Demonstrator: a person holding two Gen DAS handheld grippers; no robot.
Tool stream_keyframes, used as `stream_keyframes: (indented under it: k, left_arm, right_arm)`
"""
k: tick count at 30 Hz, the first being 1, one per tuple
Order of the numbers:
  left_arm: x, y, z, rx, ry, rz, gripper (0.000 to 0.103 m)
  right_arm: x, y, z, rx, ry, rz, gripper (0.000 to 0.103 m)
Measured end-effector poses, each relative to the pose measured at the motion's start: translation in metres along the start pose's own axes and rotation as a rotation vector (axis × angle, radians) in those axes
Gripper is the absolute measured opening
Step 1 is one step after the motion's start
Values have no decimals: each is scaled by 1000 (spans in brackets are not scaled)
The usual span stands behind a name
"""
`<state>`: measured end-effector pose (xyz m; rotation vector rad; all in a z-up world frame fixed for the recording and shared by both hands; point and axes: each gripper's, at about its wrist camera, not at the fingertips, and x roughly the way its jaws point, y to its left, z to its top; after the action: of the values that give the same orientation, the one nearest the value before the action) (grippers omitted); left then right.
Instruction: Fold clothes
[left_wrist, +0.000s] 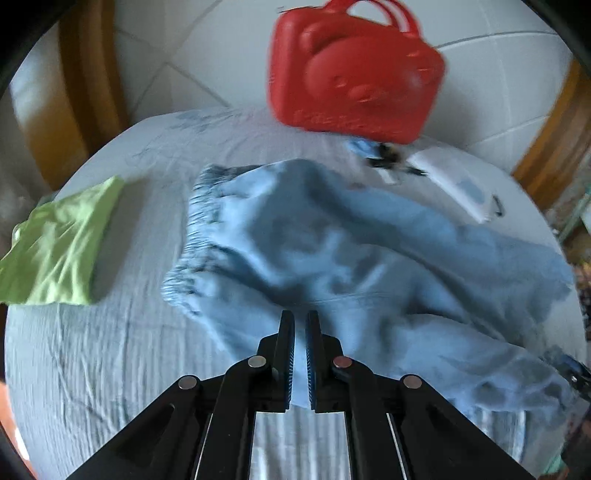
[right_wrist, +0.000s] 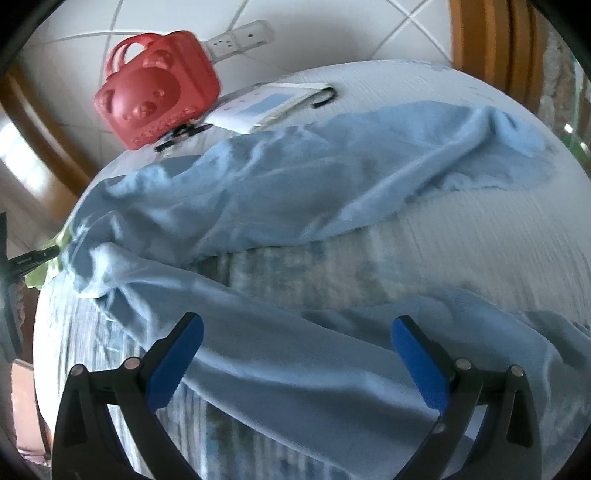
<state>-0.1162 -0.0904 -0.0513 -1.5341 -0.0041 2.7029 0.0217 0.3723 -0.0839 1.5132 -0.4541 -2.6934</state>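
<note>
Light blue trousers (left_wrist: 332, 251) with an elastic waistband lie crumpled on the cloth-covered table (left_wrist: 110, 350). My left gripper (left_wrist: 301, 317) is shut on a fold of the blue fabric near the crotch. In the right wrist view the trousers (right_wrist: 277, 192) spread in two legs, one running to the far right, one toward me. My right gripper (right_wrist: 297, 332) is open, its blue-padded fingers (right_wrist: 177, 362) straddling the near leg just above it. A folded green garment (left_wrist: 59, 243) lies at the left.
A red bear-faced plastic case (left_wrist: 354, 70) stands at the table's far edge, also in the right wrist view (right_wrist: 155, 92). A white booklet (right_wrist: 273, 103) and small dark objects (left_wrist: 391, 158) lie beside it. Tiled wall and wooden frames stand behind.
</note>
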Motion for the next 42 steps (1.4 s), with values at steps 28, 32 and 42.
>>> stream_keyframes:
  k: [28,32,42]
  left_arm:
    - [-8,-33,-9,-12,53,35,6]
    - [-17,-35,-9,-38,38,20,6]
    - [-30,-62,-17,-63,71,8,6]
  right_arm:
    - [57,18,-6,-62,-120,-286,103]
    - [56,17,-7,-62,-120,-287,103]
    - [55,18,-7,-63,-120,-286,103]
